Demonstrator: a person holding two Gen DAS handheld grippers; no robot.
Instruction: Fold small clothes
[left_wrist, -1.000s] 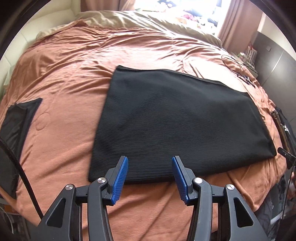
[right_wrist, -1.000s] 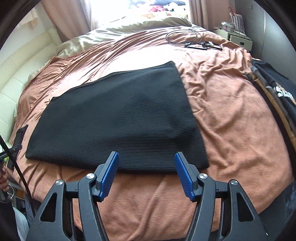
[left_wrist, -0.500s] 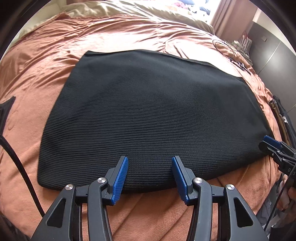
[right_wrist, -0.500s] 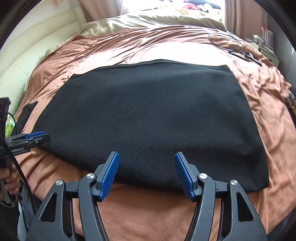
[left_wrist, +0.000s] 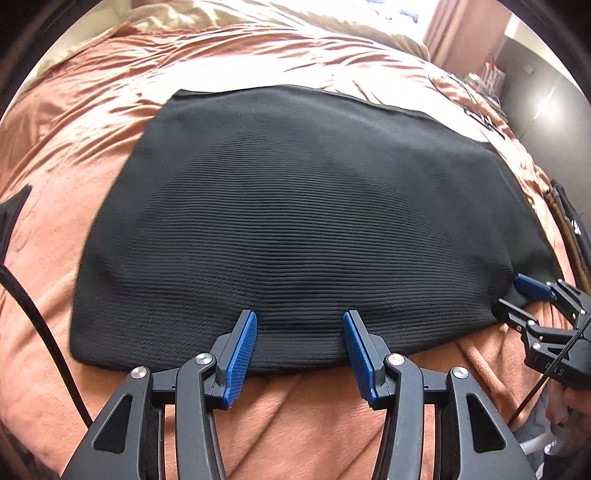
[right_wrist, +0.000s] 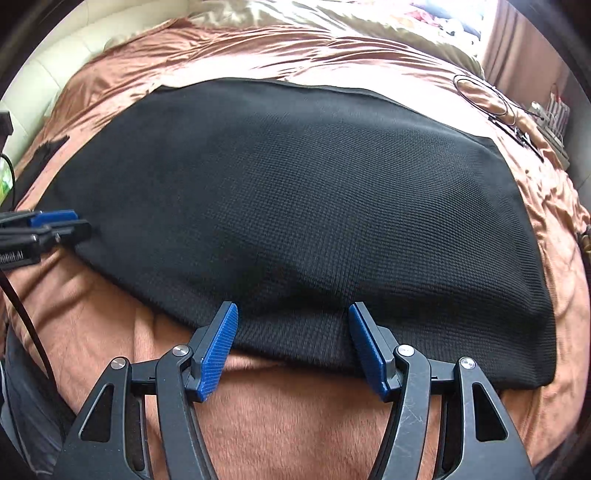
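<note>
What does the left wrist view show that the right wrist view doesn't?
Only the left wrist view: the right gripper at the black cloth's near right corner.
Only the right wrist view: the left gripper at the cloth's left edge, and a cream headboard.
Both: the cloth spread flat on the orange bedspread, each gripper open at its near edge.

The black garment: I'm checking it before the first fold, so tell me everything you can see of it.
The black garment is a ribbed knit, one plain dark panel with a thin seam along its far edge. It lies spread nearly flat on the orange-brown bedspread, slightly humped near its near edge. The open left gripper and the open right gripper both straddle that near hem.
</note>
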